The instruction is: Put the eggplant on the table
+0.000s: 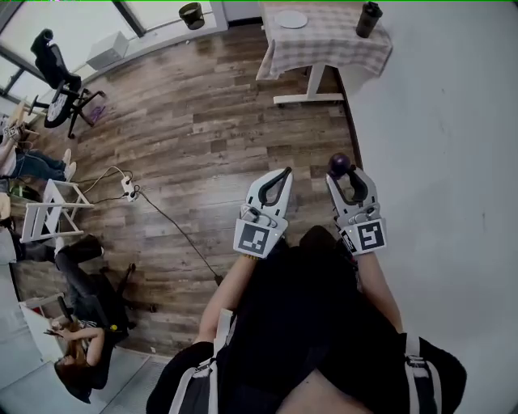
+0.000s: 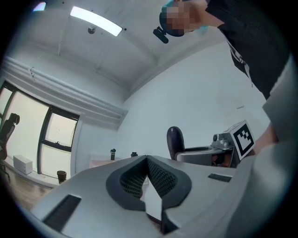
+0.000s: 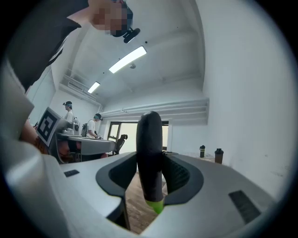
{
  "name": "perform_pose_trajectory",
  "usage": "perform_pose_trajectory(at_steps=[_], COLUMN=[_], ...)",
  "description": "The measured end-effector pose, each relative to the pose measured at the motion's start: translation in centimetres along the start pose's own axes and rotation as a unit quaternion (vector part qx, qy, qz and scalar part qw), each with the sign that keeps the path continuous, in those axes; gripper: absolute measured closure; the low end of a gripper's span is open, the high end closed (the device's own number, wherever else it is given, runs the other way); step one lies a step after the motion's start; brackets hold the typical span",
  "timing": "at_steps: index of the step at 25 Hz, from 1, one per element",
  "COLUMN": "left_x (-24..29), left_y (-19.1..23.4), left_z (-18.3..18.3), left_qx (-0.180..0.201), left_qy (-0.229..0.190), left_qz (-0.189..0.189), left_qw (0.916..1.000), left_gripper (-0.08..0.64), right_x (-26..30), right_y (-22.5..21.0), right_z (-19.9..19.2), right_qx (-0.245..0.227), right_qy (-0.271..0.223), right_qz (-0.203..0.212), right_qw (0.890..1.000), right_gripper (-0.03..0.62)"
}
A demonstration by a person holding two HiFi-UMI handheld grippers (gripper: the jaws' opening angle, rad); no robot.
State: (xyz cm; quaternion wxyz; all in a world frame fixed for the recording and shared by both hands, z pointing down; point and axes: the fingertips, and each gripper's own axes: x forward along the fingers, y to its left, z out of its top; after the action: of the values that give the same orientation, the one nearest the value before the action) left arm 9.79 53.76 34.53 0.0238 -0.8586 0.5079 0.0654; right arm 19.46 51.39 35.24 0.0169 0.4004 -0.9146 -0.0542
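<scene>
- The left tongs (image 1: 284, 174) are closed tip to tip, with nothing between them.
- The right tongs (image 1: 345, 173) are clamped on the eggplant (image 3: 150, 153), which stands upright between the pads, green stem end down.
- Both tongs are side by side above the wooden floor (image 1: 194, 137).
- The cloth-covered surface (image 1: 324, 50) stands well apart by the wall, carrying a plate (image 1: 290, 19) and a bottle (image 1: 368, 19).

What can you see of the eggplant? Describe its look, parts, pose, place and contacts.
The eggplant is slim, smooth, glossy dark purple, with a bright green stem end. It stands upright in the right gripper, whose pads clamp its middle: rounded tip up, green end down. It hangs in the air over the wood floor; nothing else touches it.
</scene>
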Motion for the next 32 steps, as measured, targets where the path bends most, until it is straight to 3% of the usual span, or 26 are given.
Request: perform_pose_trajectory(at_steps=[11,26,32], left_x=[8.3,30.7,35.5], left_y=[5.4,18.0,21.6], left_z=[-2.4,-4.6,-6.5], left_qx=[-0.007,0.014,0.01], left_qy=[0.013,0.044,0.061], left_qz=[-0.01,0.039,0.063], left_qw=[0.9998,0.9982,0.9961], left_gripper=[0.571,0.571,0.571], right_x=[8.9,29.2,35.1], right_y=[-9.4,-28.2,-32.0], right_z=[-2.9,-6.2,-8.3], right_qx=[0.011,0.036,0.036], right_qy=[0.0,0.003,0.019], right_qz=[-0.029,0.013,0.034], right_qw=[1.0,0.999,0.999], right_gripper=[0.414,0.414,0.414])
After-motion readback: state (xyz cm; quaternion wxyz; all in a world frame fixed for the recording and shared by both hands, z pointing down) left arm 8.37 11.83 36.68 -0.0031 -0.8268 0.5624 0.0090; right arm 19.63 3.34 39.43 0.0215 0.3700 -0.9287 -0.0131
